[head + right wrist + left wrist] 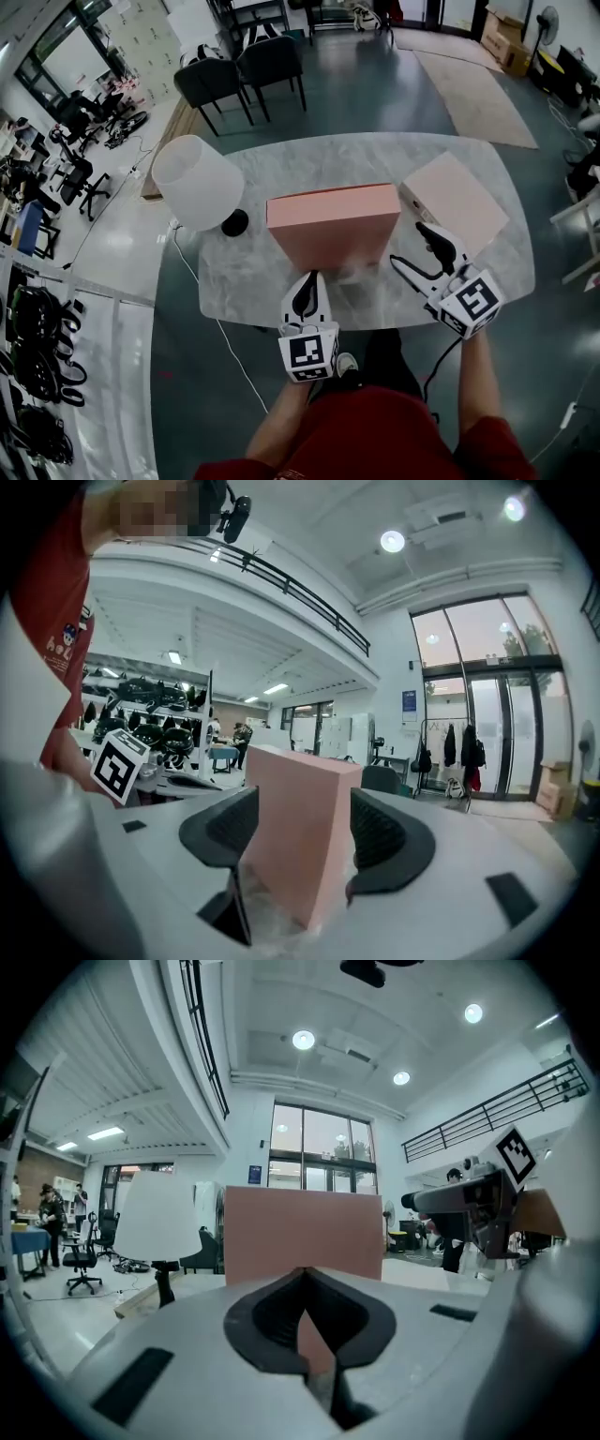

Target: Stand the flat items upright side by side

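Pink box (330, 232) stands upright on its long edge at the middle of the marble desk (375, 155). A second pink box (459, 199) lies flat just to its right. Left gripper (307, 286) faces the upright one's broad side, jaws together and empty. Right gripper (412, 246) sits at its right end, jaws wide, the box's end between them with a gap at one pad. A white lamp (192, 183) stands at the left.

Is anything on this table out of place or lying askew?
Yes: the flat pink box lies on its face at the right end of the table, turned askew to the upright pink box standing in the middle.
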Demonstrator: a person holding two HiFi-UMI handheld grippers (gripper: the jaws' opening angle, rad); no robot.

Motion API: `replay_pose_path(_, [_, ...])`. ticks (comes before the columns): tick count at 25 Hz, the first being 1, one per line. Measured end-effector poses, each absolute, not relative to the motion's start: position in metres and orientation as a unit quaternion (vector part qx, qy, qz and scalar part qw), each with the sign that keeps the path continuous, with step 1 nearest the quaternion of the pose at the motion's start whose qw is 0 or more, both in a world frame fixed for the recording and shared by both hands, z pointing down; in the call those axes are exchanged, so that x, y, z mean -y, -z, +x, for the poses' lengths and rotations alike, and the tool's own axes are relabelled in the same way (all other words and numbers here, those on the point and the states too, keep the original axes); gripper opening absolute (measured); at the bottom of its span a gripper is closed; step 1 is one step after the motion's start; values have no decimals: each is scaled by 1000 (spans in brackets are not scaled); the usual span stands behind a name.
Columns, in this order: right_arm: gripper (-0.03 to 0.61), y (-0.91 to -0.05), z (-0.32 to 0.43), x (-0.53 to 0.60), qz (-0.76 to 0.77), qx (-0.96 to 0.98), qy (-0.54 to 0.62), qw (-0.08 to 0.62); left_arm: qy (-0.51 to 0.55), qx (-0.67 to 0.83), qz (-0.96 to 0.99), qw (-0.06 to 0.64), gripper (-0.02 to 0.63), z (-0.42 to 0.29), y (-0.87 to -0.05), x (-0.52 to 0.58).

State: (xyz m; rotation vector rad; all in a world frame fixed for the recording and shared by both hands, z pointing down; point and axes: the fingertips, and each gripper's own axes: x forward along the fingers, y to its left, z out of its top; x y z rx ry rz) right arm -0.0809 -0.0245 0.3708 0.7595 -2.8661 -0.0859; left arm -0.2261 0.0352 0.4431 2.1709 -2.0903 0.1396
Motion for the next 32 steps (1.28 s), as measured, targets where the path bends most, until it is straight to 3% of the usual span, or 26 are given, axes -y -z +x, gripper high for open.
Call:
replay_pose_path(11, [324,-415,-95,64,200,974,-16,102,-31,695,718,12,6,-224,-428,-22])
replay_pose_path(21, [350,-445,-127,95,64,984,-9,167,-52,701,711,28,6,-211,-443,4])
replay_pose_path(32, [368,-453,-141,123,45,987,-8,157,-73,708,701,37,6,-213,-463,23])
